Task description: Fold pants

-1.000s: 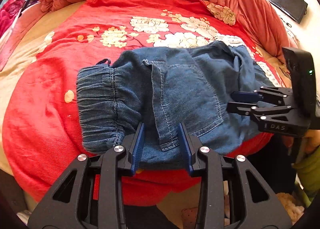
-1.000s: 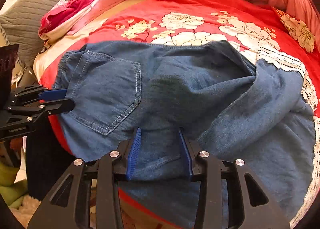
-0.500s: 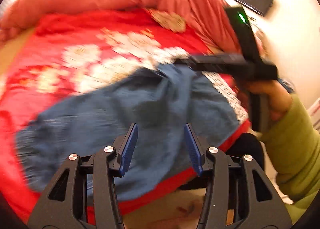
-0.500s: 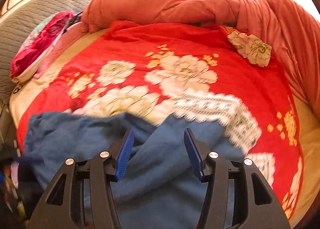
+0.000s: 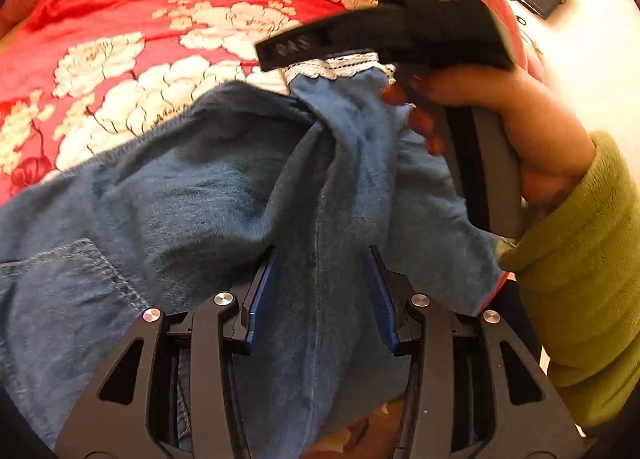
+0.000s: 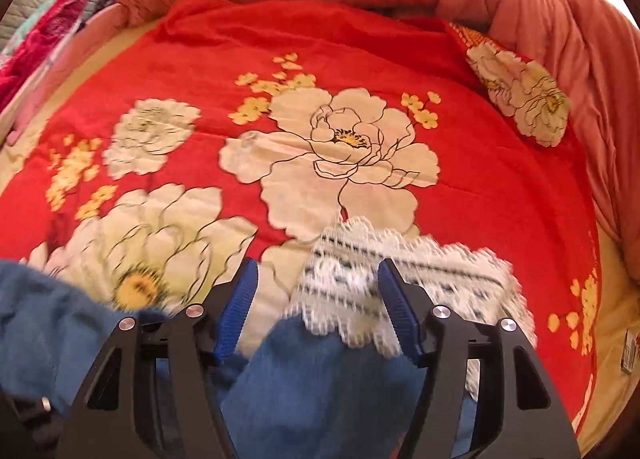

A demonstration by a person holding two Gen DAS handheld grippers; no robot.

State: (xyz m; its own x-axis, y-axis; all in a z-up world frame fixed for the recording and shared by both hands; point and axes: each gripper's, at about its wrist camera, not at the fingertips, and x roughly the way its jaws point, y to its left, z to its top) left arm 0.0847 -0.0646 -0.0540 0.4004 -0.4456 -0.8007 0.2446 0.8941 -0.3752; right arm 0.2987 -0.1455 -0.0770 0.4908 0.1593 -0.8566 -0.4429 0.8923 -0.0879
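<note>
pants (image 5: 224,195) crumpled on bedspread (image 6: 360,59) | left gripper (image 5: 316,291) jaws apart, closing | right gripper (image 6: 318,307) jaws apart, opening

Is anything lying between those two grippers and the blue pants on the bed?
Nothing visible. The pants lie right under the left gripper, whose jaws are closing, and their lace hem sits between the opening jaws of the right gripper.
</note>
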